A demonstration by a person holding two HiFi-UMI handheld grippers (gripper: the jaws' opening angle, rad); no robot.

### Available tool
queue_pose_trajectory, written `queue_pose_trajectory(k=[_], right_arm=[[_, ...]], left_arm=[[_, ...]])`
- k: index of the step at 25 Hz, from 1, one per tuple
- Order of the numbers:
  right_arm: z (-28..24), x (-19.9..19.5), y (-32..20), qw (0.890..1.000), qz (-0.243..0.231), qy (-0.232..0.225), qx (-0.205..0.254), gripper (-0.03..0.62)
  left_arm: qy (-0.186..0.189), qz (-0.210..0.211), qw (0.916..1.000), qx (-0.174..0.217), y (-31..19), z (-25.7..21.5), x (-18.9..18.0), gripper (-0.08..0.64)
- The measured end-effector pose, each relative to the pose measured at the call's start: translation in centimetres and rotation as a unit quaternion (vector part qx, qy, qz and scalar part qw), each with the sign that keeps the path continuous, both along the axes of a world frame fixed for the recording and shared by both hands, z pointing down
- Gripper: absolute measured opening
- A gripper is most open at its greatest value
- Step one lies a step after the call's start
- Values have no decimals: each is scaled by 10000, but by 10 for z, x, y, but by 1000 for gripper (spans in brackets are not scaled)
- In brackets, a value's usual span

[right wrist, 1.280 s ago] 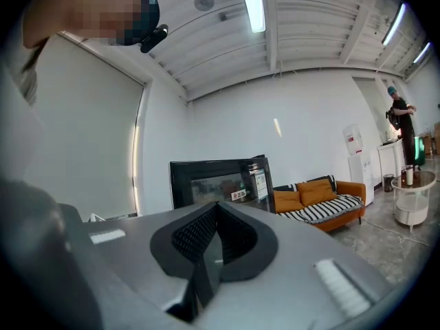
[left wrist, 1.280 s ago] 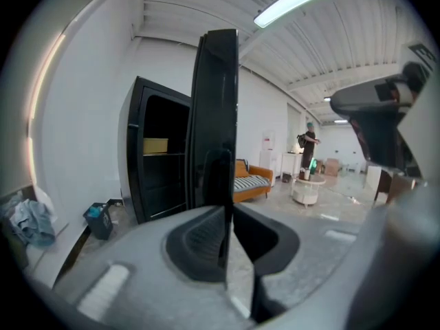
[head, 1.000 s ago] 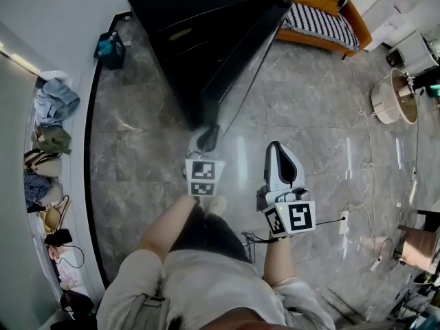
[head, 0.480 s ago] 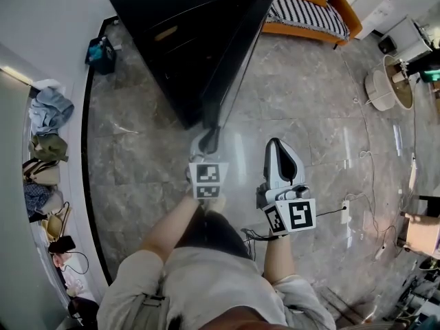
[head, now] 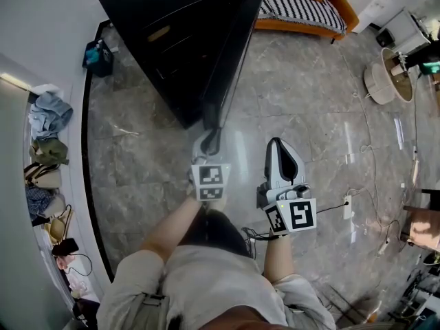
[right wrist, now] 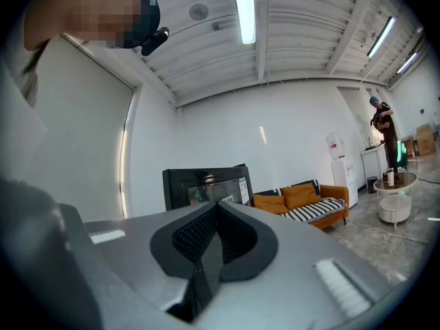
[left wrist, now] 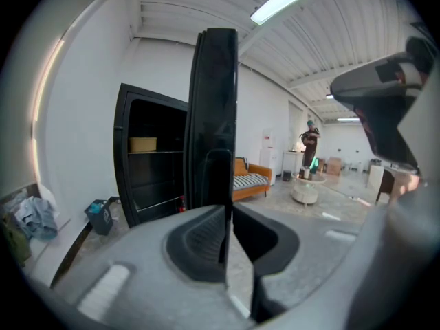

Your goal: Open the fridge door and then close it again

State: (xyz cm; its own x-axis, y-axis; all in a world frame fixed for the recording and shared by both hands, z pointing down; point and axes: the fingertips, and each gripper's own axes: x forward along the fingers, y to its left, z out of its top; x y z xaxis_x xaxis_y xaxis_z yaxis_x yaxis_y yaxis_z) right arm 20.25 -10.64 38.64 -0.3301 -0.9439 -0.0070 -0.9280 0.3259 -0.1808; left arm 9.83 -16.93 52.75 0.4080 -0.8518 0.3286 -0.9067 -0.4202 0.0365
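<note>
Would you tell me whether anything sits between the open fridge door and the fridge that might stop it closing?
Nothing visible does. The left gripper is clamped on the edge of the fridge door, and the gap between it and the fridge looks free; the blue bin stands outside the swing.

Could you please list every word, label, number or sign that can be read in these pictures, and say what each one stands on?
No text here can be read.
Sticker on the fridge door: light print, too small and blurred to read.
Red patch on the white unit by the far wall: too small to read.
Left marker cube and right marker cube: black-and-white square patterns, no letters or numbers.
</note>
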Motion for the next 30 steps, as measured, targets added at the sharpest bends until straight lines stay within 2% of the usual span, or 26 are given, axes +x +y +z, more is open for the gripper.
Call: queue_pose_trajectory(k=[8,20,25,30], right_arm=[[-4,0,-1,10000,49,-45,63,2],[-22,-24,-4,9991,393,150,114,3],[-27,-28,-4,9992,290,202,164,3],[-36,-21,-5,9996,-15,210,212,3]], left_arm=[[-8,-8,10000,22,0,1,0,34],[113,115,9999,-6,-5,0,-12,32],[136,37,9998,-123,-3,0,-8,32],[189,-204,9994,-186,-1,-2,-4,34]])
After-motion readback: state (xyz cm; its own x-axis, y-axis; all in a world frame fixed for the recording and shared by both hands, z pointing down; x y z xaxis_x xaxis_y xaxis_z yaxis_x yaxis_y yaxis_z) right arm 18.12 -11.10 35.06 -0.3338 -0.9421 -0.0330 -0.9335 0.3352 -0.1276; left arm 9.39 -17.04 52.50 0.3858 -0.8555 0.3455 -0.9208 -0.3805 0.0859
